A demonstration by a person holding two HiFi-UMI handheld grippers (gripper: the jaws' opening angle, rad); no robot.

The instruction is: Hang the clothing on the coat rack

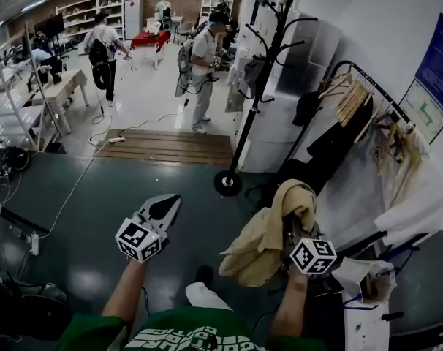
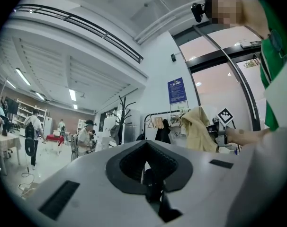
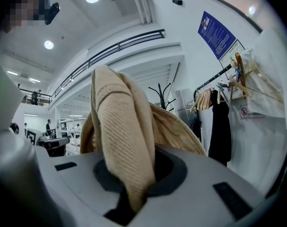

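**Clothing (image 1: 269, 232) held short of the coat rack (image 1: 245, 115)**

The tan clothing hangs bunched from the right gripper (image 3: 134, 197), which pinches one fold, keeping it off the floor. The coat rack stands at 12 o'clock, well apart. The left gripper (image 1: 165, 207), at 9 o'clock, is closed and empty.

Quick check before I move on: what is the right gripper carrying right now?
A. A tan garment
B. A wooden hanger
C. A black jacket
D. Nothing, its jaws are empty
A: in the right gripper view the right gripper has its jaws closed on the ribbed tan garment, which the head view shows draped over that gripper.
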